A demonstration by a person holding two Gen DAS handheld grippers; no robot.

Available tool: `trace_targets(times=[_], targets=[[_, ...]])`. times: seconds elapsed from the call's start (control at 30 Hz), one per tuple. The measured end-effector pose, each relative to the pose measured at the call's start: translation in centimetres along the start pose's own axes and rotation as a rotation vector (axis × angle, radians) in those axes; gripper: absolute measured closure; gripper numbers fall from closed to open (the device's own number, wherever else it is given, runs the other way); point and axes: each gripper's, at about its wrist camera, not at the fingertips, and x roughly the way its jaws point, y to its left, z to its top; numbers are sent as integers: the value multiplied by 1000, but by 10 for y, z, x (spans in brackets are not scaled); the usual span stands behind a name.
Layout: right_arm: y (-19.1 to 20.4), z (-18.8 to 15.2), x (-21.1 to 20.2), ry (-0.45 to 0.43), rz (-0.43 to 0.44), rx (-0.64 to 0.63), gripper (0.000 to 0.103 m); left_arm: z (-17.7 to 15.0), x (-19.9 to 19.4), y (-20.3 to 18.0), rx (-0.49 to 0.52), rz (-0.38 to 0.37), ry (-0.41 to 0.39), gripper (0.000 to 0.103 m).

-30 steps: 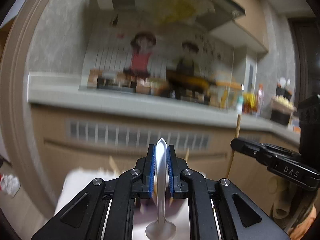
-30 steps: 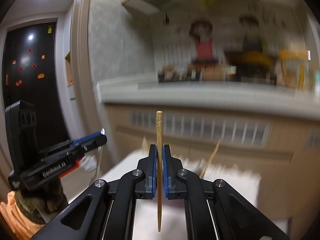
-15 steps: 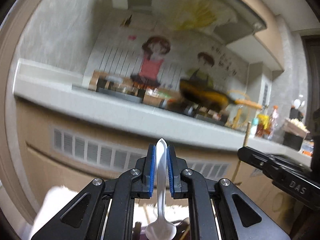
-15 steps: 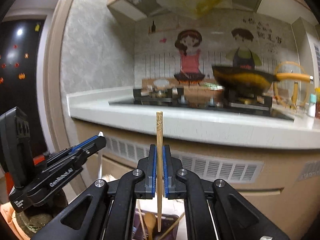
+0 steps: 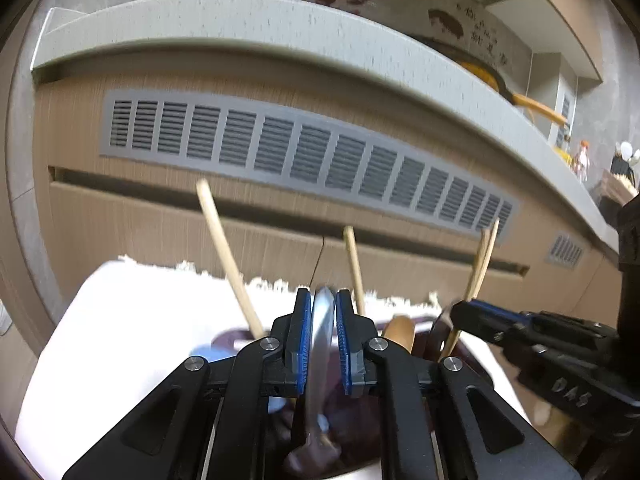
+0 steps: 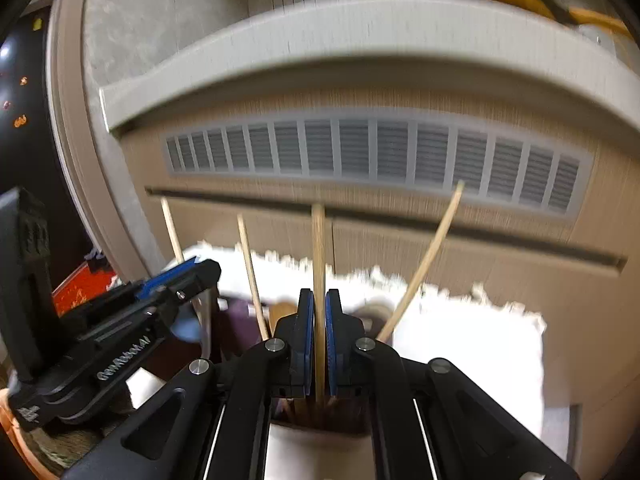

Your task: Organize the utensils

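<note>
Left wrist view shows the left gripper point(image 5: 323, 338) pinching a metal spoon point(image 5: 320, 360), the right gripper point(image 6: 316, 334) clamping a chopstick point(image 6: 318, 264) (both unplaced), above the half-filled holder point(image 6: 320, 420) below their jaws.

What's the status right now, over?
Left gripper holds metal spoon, jaws just easing. Right gripper shut on wooden chopstick. Both over dark holder; upright sticks crowd it.

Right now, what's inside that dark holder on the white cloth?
Wooden sticks and a wooden spoon stand in the holder. Its bottom is hidden behind the grippers.
</note>
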Motion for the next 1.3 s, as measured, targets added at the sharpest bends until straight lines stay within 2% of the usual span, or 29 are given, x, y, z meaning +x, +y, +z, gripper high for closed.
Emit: trace_targets(times=[0.07,0.1,0.2,0.23,0.33,0.5,0.63,0.8,0.93,1.03,1.1,1.2,1.3], targets=[[-1,-8,3,35,-1,3,96,-3,-5,-1,4,15,19,75],[-1,-11,2,45,-3,6,90,-3,-9,-1,1,21,21,72],[-4,-20,-12,32,-22,22,59,-3,-27,-3,4,55,19,66],[-4,-24,-22,17,-27,32,52,-3,-34,-4,7,65,18,63],[-1,-29,-51,-19,-33,48,38,-5,-63,-8,12,99,19,46],[10,-55,-105,-54,-40,72,16,-27,-130,-19,43,135,-19,30],[19,-85,-144,-50,-28,85,12,-49,-179,-29,96,157,-53,15],[31,-117,-185,-81,-65,73,3,-81,-237,-43,165,196,-98,0],[39,-148,-217,-142,-126,69,2,-108,-267,-49,139,227,-118,0],[44,-173,-234,-186,-175,72,0,-131,-280,-58,169,295,-136,0],[49,-187,-238,-193,-207,46,0,-144,-281,-65,186,330,-105,0],[54,-199,-242,-197,-241,17,0,-159,-279,-72,197,301,-58,0],[56,-203,-247,-207,-234,12,0,-167,-278,-78,220,290,-37,0]])
